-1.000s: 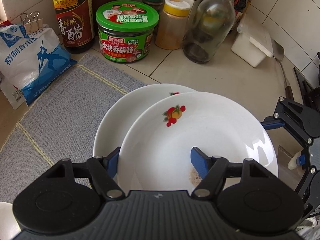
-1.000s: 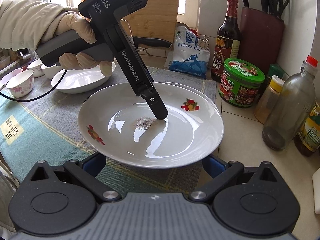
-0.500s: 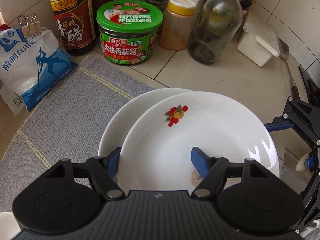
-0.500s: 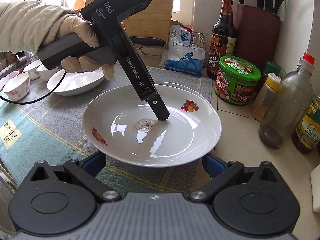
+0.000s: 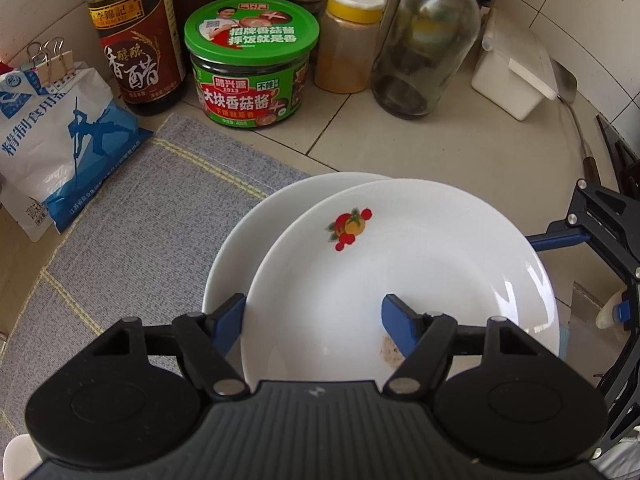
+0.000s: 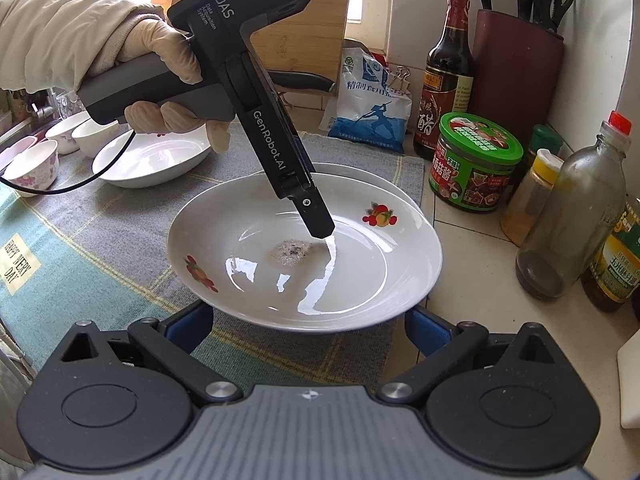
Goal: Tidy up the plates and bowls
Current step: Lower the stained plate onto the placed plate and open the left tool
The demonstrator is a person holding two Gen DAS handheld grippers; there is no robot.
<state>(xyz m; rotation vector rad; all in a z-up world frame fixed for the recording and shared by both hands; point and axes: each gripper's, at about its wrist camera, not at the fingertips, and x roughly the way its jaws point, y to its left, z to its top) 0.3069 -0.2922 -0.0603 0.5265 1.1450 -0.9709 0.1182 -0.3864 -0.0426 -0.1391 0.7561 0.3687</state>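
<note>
The left gripper (image 5: 314, 320) has the near rim of the top plate (image 5: 420, 272) between its half-spread blue fingers (image 5: 398, 328) — one inside the bowl of the plate, one under the rim outside — so it looks clamped on that edge, though the contact itself is partly hidden. This plate, with its fruit print, sits off-centre on a second plate (image 5: 244, 248) at the edge of the grey mat (image 5: 132, 216), just beside the tiled counter (image 5: 400, 148). The right gripper (image 6: 308, 324) hangs with jaws wide apart at the plate's opposite rim, gripping nothing. The step in hand is probably settling the top plate squarely onto the lower one. To do it well, keep the plate level, slide it until the rims are concentric, and let go only once it rests flat — a tilted release would let it skid toward the green-lidded jar (image 5: 252, 64). A dried smear (image 6: 290, 251) lies in the plate's well; it need not be touched.
</note>
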